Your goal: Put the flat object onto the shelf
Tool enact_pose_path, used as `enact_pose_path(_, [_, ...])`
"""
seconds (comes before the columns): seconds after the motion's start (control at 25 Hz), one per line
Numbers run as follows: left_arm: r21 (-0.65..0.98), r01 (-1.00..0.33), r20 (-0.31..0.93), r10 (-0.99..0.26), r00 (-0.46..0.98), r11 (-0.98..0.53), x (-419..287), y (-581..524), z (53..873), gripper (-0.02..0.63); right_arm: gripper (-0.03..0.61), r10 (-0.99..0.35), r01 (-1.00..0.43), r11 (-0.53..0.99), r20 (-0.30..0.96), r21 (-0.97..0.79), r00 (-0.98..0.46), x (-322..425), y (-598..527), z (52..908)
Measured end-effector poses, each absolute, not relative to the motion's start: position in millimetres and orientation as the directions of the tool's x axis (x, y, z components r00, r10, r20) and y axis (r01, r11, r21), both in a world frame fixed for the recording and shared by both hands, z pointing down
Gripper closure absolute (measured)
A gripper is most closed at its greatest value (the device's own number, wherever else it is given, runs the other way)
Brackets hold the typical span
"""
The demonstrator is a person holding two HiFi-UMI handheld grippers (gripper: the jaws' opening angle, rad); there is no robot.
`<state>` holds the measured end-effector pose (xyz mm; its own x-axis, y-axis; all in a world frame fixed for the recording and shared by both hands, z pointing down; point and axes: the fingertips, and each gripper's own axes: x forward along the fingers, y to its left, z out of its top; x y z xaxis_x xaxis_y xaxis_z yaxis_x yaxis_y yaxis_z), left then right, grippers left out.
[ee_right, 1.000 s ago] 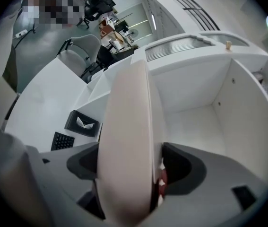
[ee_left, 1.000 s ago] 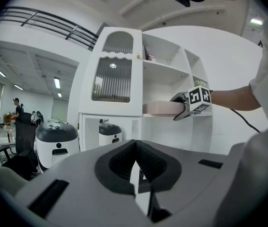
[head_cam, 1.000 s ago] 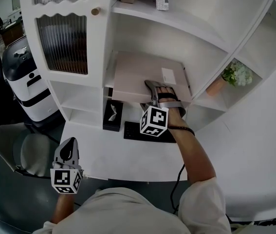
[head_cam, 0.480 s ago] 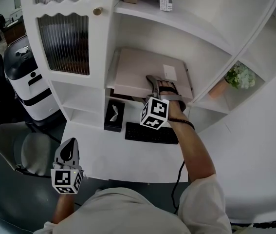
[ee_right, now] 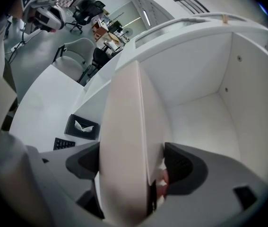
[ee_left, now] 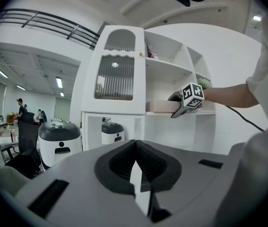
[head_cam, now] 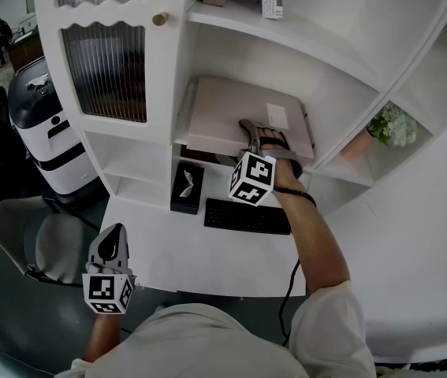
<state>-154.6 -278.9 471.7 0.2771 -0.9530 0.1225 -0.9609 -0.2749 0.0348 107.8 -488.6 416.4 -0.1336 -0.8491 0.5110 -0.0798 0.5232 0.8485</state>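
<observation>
The flat object is a pale pink-beige box (head_cam: 235, 120) with a small white label, lying mostly inside the middle bay of the white shelf unit (head_cam: 318, 50). My right gripper (head_cam: 248, 135) is shut on the box's near edge; in the right gripper view the box (ee_right: 124, 141) fills the gap between both jaws. My left gripper (head_cam: 111, 246) hangs low at the left, off the desk's edge. Its jaws are shut with nothing in them (ee_left: 134, 167).
A white desk (head_cam: 160, 246) below the shelf carries a black keyboard (head_cam: 247, 216) and a black tissue box (head_cam: 186, 187). A potted plant (head_cam: 385, 126) stands in the right bay. A ribbed-glass cabinet door (head_cam: 106, 69), a grey chair (head_cam: 30, 242) and a white-black machine (head_cam: 38, 120) are left.
The right gripper has pushed the box a little deeper into the shelf bay. The left gripper has not moved.
</observation>
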Motion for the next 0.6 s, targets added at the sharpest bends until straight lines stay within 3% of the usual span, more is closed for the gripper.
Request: enact_pose_path(0.6, [0.032,-0.966,0.114,-0.959,0.260,-0.258,-157.4,-265.7,470.1,0.613,0.123,-0.824,-0.091,0.562,0.547,0.822,-0.149,109.7,-496.1,419.4])
